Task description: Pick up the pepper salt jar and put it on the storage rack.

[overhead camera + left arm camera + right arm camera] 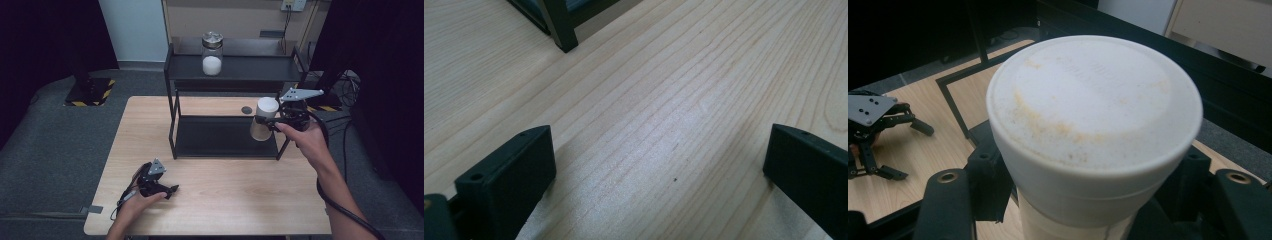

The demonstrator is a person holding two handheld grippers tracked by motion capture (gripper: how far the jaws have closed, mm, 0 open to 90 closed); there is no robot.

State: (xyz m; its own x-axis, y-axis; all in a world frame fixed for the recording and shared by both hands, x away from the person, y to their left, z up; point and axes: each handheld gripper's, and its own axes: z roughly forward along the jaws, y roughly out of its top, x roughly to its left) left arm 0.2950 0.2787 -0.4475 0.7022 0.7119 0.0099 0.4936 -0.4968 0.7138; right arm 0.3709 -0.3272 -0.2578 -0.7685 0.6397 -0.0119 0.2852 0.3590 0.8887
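My right gripper (270,122) is shut on a white-lidded jar (264,119), held upright at the right end of the black shelf rack's lower shelf (210,142). In the right gripper view the jar's stained white lid (1093,100) is close up, with the black jaws pressing its sides below the lid. My left gripper (170,190) rests low on the wooden table (225,200) near the front left, open, its jaws wide apart over bare wood (659,150). A second jar (212,54), glass with white powder and a metal lid, stands on the rack's upper shelf.
The black two-tier rack (172,115) occupies the table's back half; one of its legs (561,30) shows in the left gripper view. A small dark disc (246,110) lies on the table behind the lower shelf. Cables trail off the right side.
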